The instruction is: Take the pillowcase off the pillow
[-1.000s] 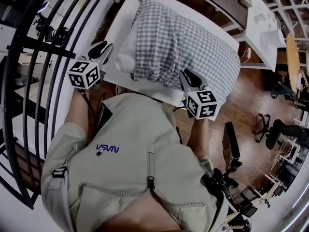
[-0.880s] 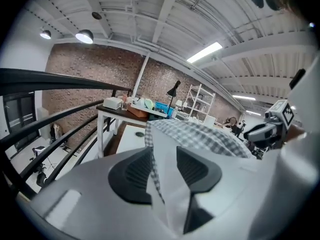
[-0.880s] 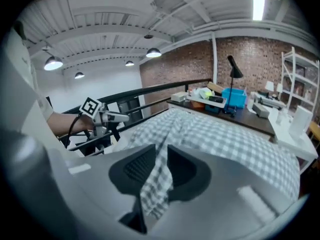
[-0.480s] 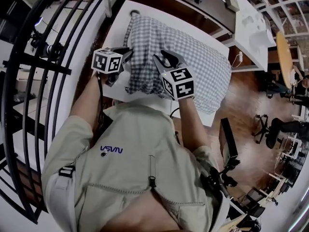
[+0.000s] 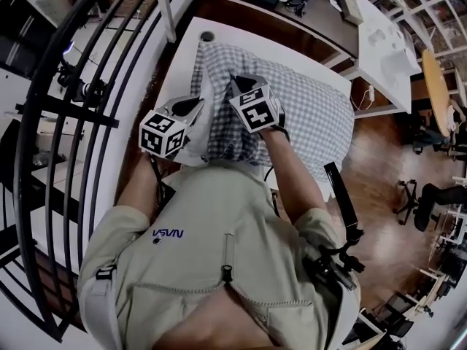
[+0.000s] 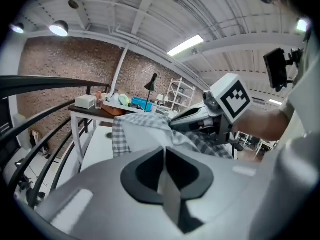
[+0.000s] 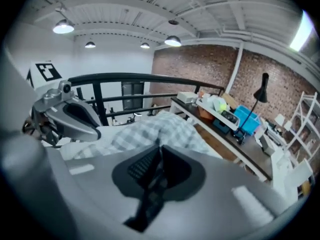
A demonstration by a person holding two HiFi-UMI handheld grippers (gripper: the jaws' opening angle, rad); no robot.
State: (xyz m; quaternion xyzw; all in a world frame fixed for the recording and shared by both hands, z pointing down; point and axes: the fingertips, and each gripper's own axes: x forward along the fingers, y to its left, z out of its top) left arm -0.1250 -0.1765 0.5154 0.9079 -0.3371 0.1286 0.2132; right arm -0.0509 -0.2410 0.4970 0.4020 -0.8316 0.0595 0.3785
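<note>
1. Pillowcase [image 5: 306,108], one: grey-and-white check, still on the pillow. Its long axis ran across the tabletop [image 5: 186,57] from the person's left to their right, slanting down to the right in the head view. The open mouth faced the left, near end.
2. Pillow [image 6: 142,139], one: white, lying on the tabletop inside the pillowcase and bare only at that left end.
3. Left gripper [image 6: 164,151], one: at the bare white end, jaws drawn fully together. A pale strip ran down between them, apparently the pillow's own cloth, though the close view was blurred.
4. Right gripper [image 7: 160,149], one: just beside the left one, on the checked cloth near the mouth. Its jaws were closing, with a fold of the pillowcase pinched between them.
5. Marker cubes, two: one on each gripper, the left [image 5: 162,133] nearer the person than the right [image 5: 255,108].
6. Tabletop, one: white, bearing the pillow, with a bare strip along its left side.
7. Railing [image 7: 125,77], one: black bars, to the left of the tabletop.
8. Desk lamp [image 7: 259,94], one: black, on a cluttered table beyond.
</note>
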